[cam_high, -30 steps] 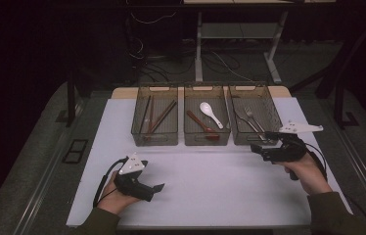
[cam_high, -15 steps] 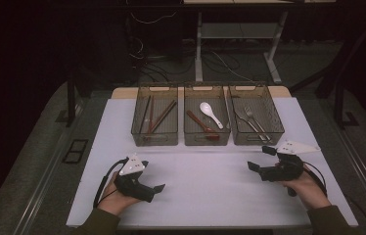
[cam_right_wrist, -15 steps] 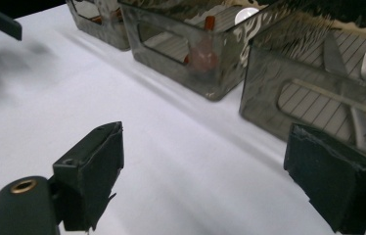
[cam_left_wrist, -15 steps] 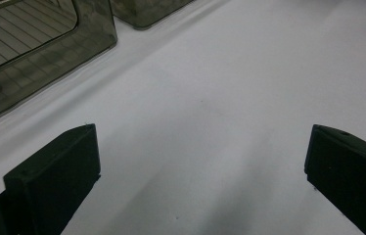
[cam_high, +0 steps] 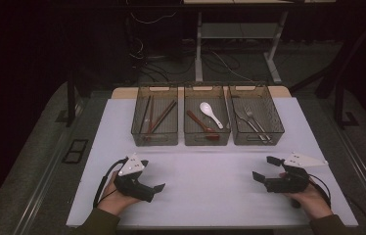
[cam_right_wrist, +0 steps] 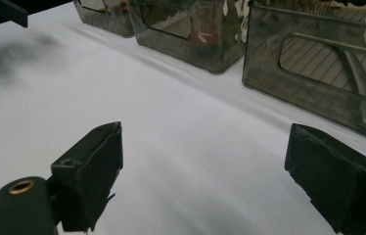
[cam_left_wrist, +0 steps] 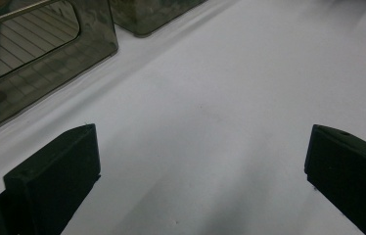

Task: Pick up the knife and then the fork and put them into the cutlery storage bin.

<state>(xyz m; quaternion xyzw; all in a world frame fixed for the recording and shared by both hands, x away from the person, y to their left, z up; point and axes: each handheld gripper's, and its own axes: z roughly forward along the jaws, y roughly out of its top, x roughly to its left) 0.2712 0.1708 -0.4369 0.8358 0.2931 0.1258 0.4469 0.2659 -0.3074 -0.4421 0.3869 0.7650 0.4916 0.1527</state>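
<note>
White spoon [cam_high: 210, 113], smoky bins [cam_high: 154, 139]

No legible text or labels.

In the left gripper view the nearest tinted bin [cam_left_wrist: 49, 54] is cut off by the left and top edges, and what lies inside it is too dim to name. The right gripper view cuts the fork bin [cam_right_wrist: 318, 73] at the right edge (only the tines and part of a handle show), and a grey blur smears the desk [cam_right_wrist: 5, 58] at far left. From the high view, the utensils in the right-hand bin [cam_high: 257, 120] overlap too finely to count.
</note>
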